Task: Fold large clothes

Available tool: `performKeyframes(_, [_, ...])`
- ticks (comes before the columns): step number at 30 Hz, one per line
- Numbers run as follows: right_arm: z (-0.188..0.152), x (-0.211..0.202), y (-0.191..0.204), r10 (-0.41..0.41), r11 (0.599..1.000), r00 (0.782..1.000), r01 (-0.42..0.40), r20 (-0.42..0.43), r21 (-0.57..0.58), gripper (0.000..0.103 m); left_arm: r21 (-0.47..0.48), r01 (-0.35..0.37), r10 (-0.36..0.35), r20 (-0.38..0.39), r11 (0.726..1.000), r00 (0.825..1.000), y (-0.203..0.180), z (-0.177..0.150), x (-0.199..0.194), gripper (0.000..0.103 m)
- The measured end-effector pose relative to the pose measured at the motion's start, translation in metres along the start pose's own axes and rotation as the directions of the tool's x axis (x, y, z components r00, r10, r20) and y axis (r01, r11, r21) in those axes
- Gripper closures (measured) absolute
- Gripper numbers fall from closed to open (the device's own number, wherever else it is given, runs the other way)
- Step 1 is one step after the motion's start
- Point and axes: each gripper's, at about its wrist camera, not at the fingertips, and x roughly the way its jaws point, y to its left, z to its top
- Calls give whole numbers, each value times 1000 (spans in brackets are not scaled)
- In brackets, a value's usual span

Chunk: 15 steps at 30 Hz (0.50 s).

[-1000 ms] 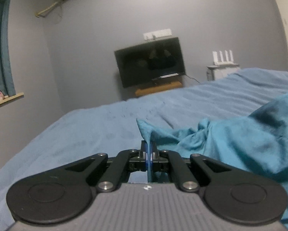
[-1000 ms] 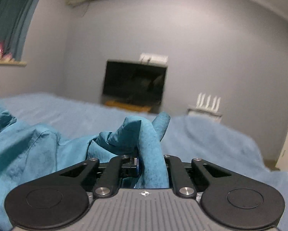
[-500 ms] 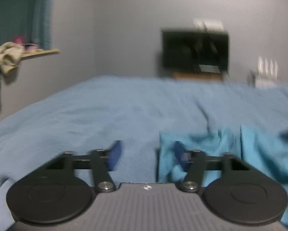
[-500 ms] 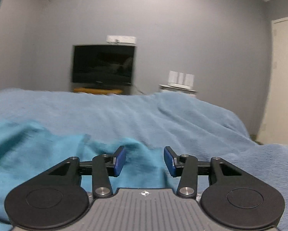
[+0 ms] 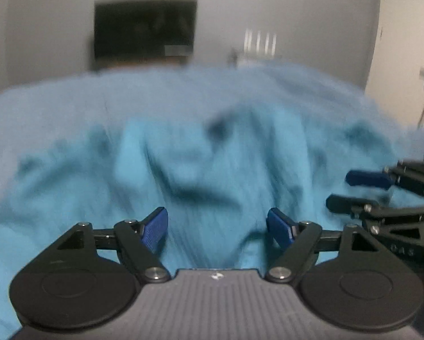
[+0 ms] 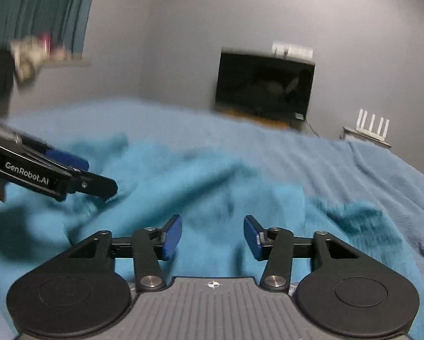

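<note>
Teal garment lies rumpled on the bed, spread over a lighter blue blanket; it fills the lower half of both wrist views, folds and creases running toward the far edge. Left gripper: jaws apart and opening wider, blue pads clear of the cloth, nothing pinched between them, garment just below. Right gripper: jaws apart at a moderate gap, nothing clamped, cloth directly under the gap. Each gripper shows in the other's view: right one enters the left view from the right edge, fingers stacked one above the other over the garment's right side; left one comes in at the left edge of the right view, tips over the garment's left part, contact can't be told through the blur. Background: black TV on the grey wall, white router with four antennas to its right, teal curtain top left. Both frames motion-blurred, the left more so.
</note>
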Motion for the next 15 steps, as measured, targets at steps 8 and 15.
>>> performKeyframes(8, [-6, 8, -11, -47, 989, 999, 47, -9, 138, 59, 38, -28, 30, -42, 999, 999, -3, -7, 10, 27])
performKeyframes(15, [-28, -2, -19, -190, 973, 979, 198, -81, 115, 85, 75, -48, 52, -49, 996, 997, -11, -19, -16, 27])
